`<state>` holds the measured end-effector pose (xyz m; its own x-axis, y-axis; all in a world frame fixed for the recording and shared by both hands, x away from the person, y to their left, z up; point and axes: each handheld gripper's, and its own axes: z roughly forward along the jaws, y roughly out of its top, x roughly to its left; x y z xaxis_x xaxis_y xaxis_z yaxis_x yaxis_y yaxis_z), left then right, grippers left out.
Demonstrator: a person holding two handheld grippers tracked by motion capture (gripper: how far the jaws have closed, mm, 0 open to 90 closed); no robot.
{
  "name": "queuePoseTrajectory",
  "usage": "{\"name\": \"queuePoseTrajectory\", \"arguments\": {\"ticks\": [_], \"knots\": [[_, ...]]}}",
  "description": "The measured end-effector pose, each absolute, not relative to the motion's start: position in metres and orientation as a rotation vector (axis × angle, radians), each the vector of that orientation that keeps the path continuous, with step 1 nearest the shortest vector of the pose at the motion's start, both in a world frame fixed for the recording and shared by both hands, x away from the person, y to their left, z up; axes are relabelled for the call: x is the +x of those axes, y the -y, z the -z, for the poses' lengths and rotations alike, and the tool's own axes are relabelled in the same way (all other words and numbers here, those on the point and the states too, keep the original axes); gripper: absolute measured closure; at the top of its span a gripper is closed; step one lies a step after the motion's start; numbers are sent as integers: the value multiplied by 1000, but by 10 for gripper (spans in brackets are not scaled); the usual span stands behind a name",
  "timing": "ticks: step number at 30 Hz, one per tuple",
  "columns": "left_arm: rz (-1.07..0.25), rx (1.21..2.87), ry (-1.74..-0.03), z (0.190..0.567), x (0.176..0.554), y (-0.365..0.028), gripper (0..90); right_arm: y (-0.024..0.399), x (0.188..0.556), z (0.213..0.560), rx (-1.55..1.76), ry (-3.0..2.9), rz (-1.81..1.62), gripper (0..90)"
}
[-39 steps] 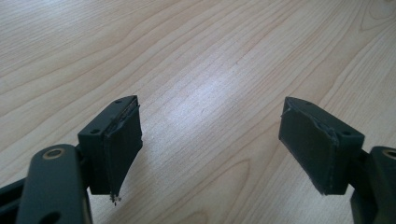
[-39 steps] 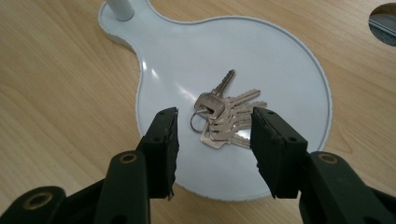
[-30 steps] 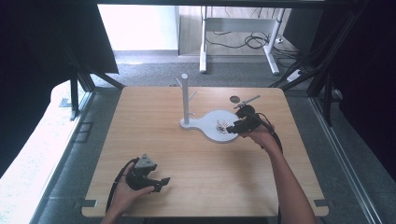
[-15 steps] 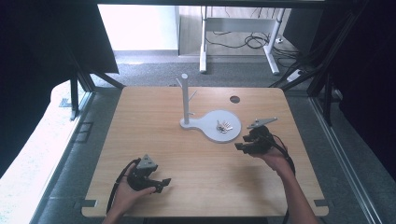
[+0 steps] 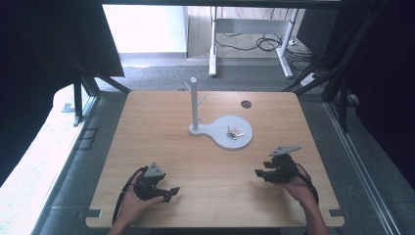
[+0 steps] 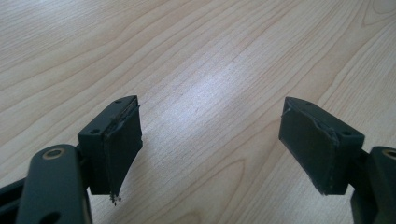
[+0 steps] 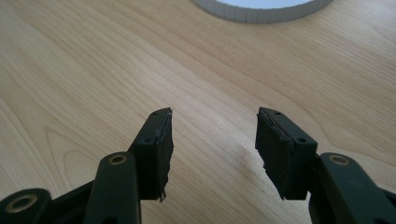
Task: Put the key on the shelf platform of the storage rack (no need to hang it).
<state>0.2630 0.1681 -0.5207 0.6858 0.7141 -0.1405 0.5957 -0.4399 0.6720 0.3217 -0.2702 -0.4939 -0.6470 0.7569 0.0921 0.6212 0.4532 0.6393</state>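
High view: keys (image 5: 235,132) lie on the round white tray (image 5: 220,139) beyond the right gripper (image 5: 264,173), its jaws apart, empty, just opening; left gripper (image 5: 169,193) wide.

Surface (image 5: 195,161): pale wood grain, smooth, faint sheen. Stand (image 5: 234,133): matt white plastic, ribbed rim on its round base. Keys (image 5: 234,132) on that base: shiny metal. Right claw (image 7: 212,151) and left claw (image 6: 210,149): matt black plastic, frayed pad edges.
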Motion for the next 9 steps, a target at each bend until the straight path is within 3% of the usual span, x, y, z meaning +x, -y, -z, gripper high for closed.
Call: {"name": "queuePoseTrajectory", "arguments": {"ticks": [9], "knots": [[-215, 2182, -996, 520, 263, -169, 214, 272, 320, 493, 1203, -2476, -990, 454]]}}
